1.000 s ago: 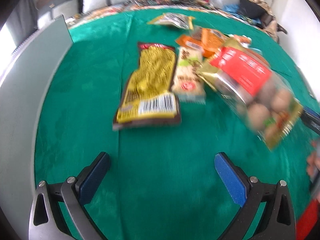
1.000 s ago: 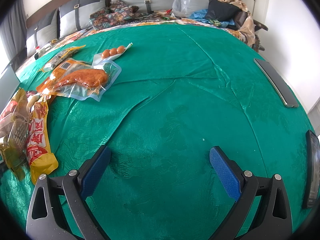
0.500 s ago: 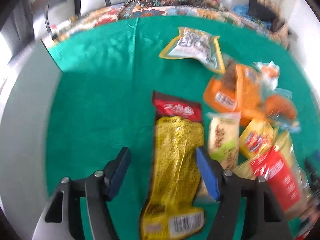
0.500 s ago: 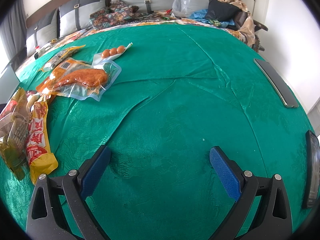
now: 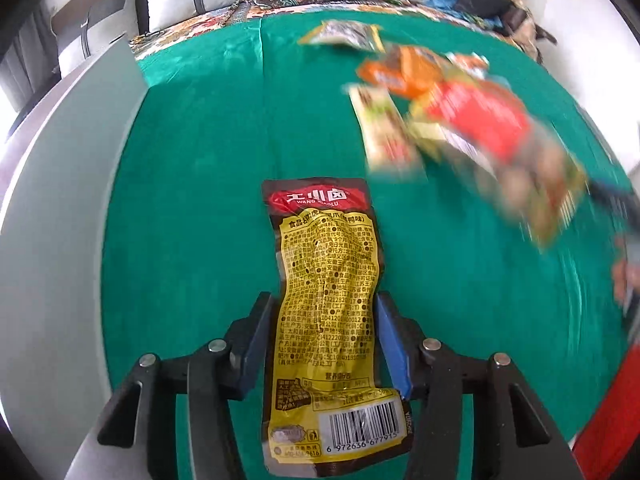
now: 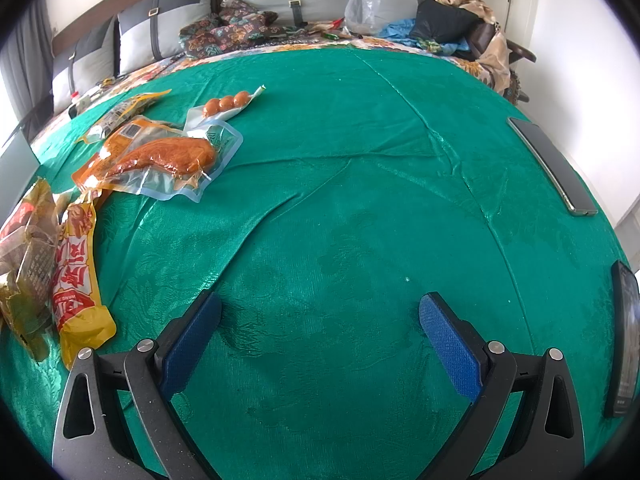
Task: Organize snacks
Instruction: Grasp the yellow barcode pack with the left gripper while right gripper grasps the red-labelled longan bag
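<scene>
A long yellow and brown snack packet (image 5: 326,280) with a red label and a barcode lies lengthwise between the blue pads of my left gripper (image 5: 323,300). Its jaws are closing, and both pads (image 5: 256,332) press on the packet's sides. The packet looks sharp while the green cloth (image 5: 192,184) behind it is smeared. More snacks lie blurred at the right: a red-labelled bag (image 5: 480,124), a beige packet (image 5: 384,128) and an orange packet (image 5: 404,70). My right gripper (image 6: 320,304) hangs open over bare green cloth (image 6: 360,184), with nothing between its fingers.
A grey panel (image 5: 52,240) borders the cloth on the left. In the right wrist view an orange vacuum pack (image 6: 160,156), a skewer of balls (image 6: 226,102) and a yellow-red packet (image 6: 76,272) lie at the left. Two dark flat devices (image 6: 552,164) (image 6: 624,340) sit at the right edge.
My left gripper swung over the yellow packet and its jaws narrowed from wide open until the pads met the packet's sides. The right gripper stayed still.
</scene>
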